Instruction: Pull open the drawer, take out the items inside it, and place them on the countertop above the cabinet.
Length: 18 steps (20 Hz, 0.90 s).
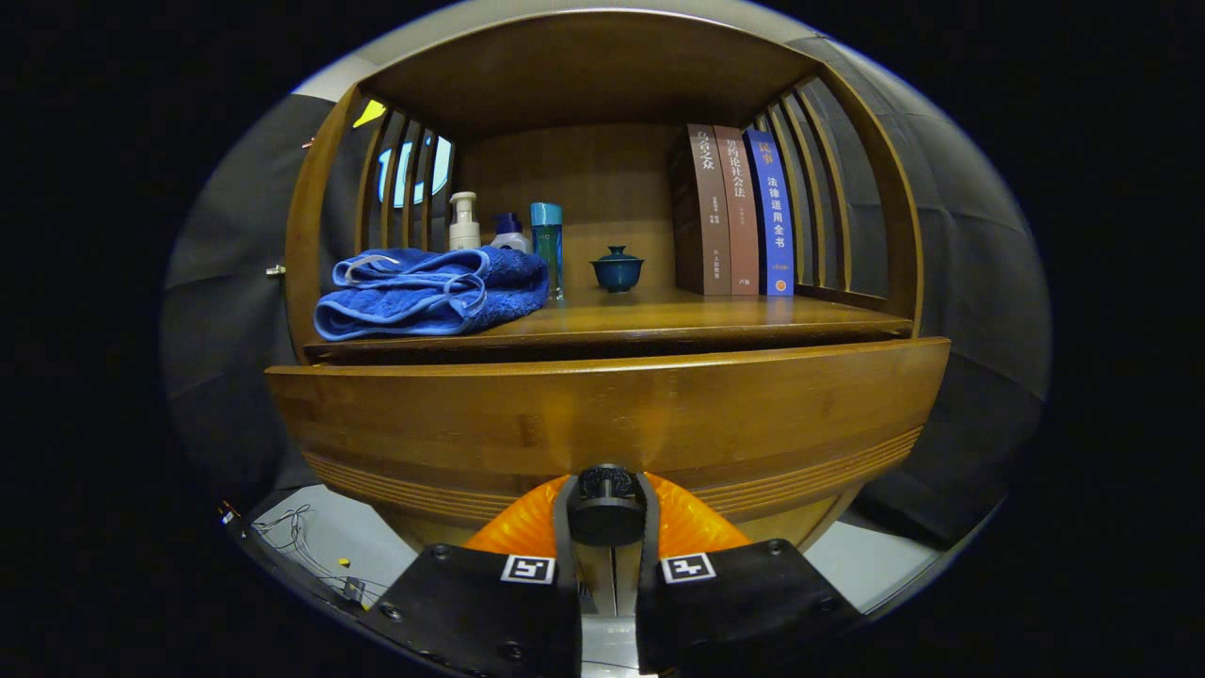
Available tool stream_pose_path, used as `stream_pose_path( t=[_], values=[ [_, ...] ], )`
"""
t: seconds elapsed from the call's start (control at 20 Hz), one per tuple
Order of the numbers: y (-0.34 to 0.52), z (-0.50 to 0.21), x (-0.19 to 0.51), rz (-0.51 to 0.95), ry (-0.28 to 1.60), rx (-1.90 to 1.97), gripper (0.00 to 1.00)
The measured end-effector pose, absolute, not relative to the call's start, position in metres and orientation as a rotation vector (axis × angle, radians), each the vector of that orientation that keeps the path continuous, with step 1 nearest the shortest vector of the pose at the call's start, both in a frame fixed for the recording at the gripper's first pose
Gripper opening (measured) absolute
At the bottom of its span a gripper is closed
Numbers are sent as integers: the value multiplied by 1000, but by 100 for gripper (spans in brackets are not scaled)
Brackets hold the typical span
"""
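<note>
Claw [607, 504]: pinched the drawer knob [607, 508].
Drawer [602, 424]: wooden front, pulled slightly out.
Desk [659, 315]: wooden; carried towel [428, 292], bottles [546, 240], lidded cup [617, 268], books [739, 212].

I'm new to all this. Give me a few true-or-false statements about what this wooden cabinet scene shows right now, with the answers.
1. The gripper has its fingers closed around the dark drawer knob. True.
2. The blue towel lies inside the drawer. False: it lies folded on the countertop above the drawer front.
3. Three books stand upright on the countertop. True.
4. The small lidded teacup sits on top of the towel. False: it stands on the wood, between the bottles and the books.
</note>
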State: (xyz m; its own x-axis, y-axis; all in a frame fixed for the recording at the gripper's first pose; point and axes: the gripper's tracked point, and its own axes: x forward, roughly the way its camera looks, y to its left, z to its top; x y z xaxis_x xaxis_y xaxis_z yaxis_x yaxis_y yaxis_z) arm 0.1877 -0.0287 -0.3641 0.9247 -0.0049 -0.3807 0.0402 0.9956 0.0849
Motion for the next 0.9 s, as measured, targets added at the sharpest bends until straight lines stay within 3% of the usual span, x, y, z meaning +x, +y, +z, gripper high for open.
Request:
stream_pose_path(
  t=[0.4, 0.9],
  values=[
    [-29, -353, 124, -14, 386, 101, 27],
    [-27, -356, 99, 0, 383, 89, 27]
  ],
)
